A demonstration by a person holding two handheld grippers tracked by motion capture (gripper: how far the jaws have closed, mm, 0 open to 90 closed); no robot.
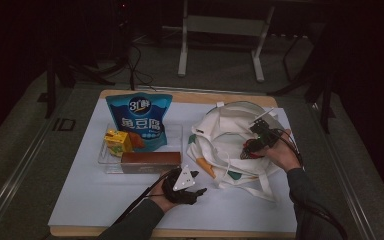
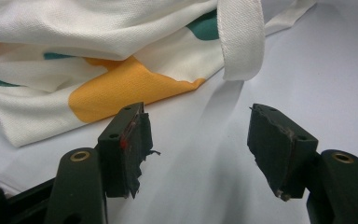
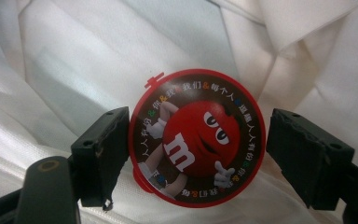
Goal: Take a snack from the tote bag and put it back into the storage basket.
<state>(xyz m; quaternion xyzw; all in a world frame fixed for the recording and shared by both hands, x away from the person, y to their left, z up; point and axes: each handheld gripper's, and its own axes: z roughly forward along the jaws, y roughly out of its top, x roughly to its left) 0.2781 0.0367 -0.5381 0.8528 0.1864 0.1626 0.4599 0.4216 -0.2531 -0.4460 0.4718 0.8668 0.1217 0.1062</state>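
Right gripper (image 3: pixel 193 154) positioned over white tote bag (image 1: pixel 230 135); fingers spread wide around round red candy tin (image 3: pixel 196 137), left pad touching rim, right pad apart. Tin laid on bag fabric. Left gripper (image 2: pixel 198 144) rested on worktop (image 1: pixel 90 200) beside bag, fingers wide, nothing held.

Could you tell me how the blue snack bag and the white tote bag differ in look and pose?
The blue snack bag is glossy, printed with white lettering, and stands propped in the clear tray; the white tote bag is cloth with orange and green patches and lies crumpled on the table. The snack bag looks sealed, while the tote bag is open, with a red round candy tin over it.
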